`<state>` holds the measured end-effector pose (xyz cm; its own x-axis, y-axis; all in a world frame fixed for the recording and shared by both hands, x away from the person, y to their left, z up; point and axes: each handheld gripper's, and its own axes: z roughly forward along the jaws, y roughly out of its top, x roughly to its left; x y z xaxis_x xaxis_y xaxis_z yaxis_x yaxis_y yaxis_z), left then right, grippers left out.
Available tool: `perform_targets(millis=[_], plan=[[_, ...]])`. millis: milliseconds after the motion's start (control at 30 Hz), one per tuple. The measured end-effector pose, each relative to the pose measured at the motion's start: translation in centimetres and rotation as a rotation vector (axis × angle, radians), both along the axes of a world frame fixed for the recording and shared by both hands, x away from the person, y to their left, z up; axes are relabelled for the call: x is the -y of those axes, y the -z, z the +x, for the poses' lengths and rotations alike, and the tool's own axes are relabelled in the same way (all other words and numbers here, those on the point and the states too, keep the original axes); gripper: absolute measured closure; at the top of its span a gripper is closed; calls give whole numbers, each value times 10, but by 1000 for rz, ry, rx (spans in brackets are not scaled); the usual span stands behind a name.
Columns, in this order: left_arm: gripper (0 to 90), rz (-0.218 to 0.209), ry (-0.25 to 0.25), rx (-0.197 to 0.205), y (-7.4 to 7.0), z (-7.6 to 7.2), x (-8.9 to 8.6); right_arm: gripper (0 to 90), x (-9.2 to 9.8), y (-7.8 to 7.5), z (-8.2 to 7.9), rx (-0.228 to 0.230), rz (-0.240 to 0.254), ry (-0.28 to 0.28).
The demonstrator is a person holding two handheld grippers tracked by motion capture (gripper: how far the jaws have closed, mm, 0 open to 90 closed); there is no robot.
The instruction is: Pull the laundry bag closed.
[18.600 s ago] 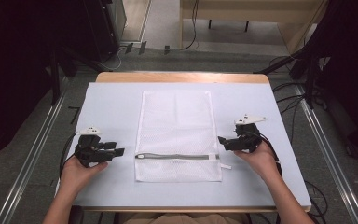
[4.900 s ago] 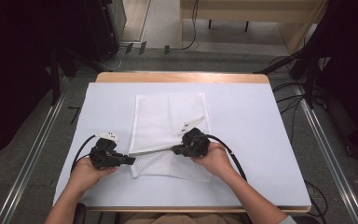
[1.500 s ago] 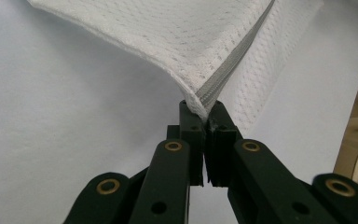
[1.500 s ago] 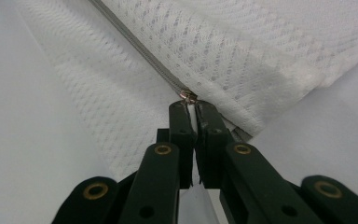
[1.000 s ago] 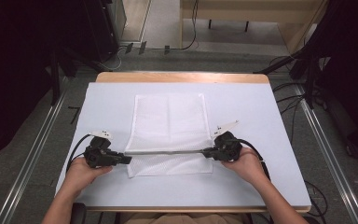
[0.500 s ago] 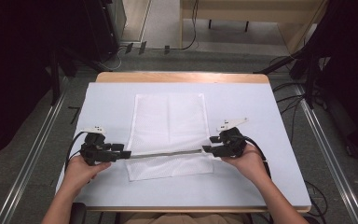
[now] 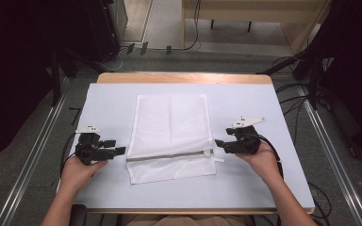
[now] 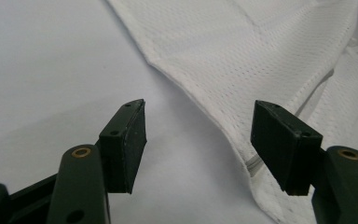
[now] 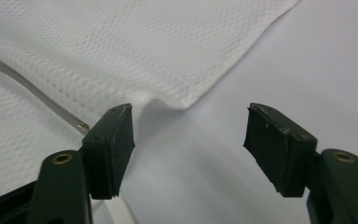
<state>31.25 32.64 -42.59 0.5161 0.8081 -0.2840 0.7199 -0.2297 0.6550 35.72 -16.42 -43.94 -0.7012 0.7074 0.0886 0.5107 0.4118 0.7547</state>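
Mesh bag (image 7: 171,136) is seen lying flat at the middle of the table (image 7: 264,103), zipper (image 7: 169,156) across its near part, flanked by the left gripper (image 7: 121,150) and right gripper (image 7: 218,143), each held with jaws spread wide and nothing gripped between them.
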Motion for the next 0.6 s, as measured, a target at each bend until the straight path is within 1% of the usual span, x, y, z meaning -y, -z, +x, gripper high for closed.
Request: perform_targets(millis=[100,133,167,200,333,367,400,433,500,600], plan=[[357,3,-11,9,0,0,-2,304,9,1,1,17,-2,25],[348,11,-14,14,0,0,-4,299,11,2,1,22,-2,36],[348,10,-20,16,0,0,-4,294,15,3,2,23,-1,50],[347,10,-23,19,1,1,-6,285,17,3,2,17,4,55],[330,16,-39,26,2,2,-10,252,30,6,5,24,13,81],[327,18,-41,28,2,2,-11,230,32,7,5,20,16,89],[320,21,-47,35,2,2,-11,198,36,7,6,15,26,82],[316,24,-46,38,2,2,-11,198,39,8,6,11,36,81],[308,28,-50,50,2,3,-10,202,42,9,8,14,33,100],[300,40,-60,55,4,4,-8,201,45,11,10,-3,33,115]])
